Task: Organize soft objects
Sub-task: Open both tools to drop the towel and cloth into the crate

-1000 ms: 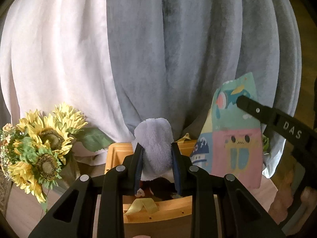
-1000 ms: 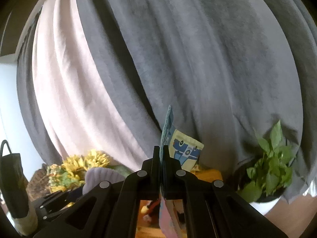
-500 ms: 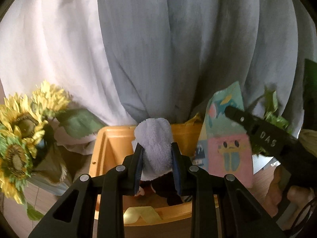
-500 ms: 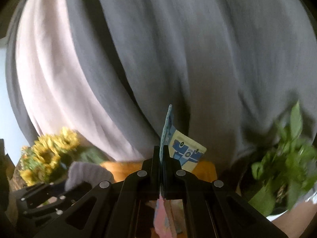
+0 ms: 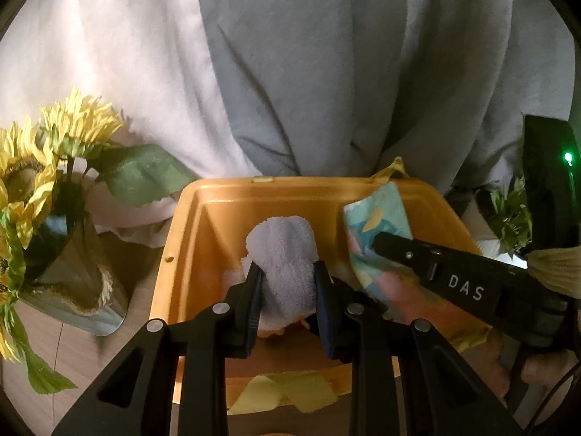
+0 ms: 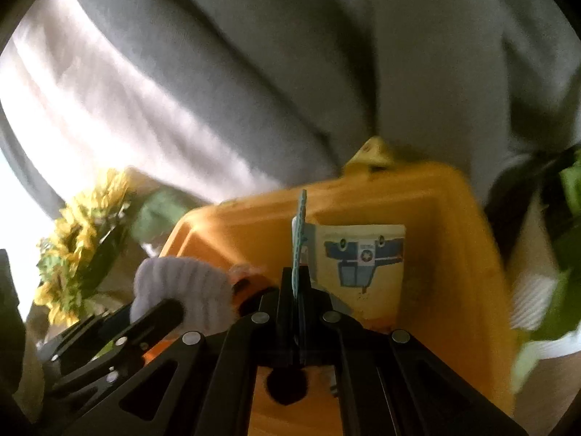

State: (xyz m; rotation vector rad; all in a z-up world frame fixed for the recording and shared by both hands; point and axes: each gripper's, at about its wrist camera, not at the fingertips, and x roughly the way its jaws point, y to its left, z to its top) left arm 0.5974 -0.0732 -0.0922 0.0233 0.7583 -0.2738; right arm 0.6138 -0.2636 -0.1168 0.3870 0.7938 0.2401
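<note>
Left hand-held gripper [image 5: 288,283] pinching lilac plush toy [image 5: 287,254], right hand-held gripper [image 6: 300,283] pinching cloth book [image 6: 359,265], over orange bin [image 5: 189,225]

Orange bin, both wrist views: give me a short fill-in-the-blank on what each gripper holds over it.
1. The left gripper is shut on a fluffy ____ plush toy.
2. The right gripper pinches a thin printed ____ book.
3. Both are held over an ____ bin.
4. Left of the bin stands a vase of ____.

Missing: lavender; cloth; orange; sunflowers
</note>
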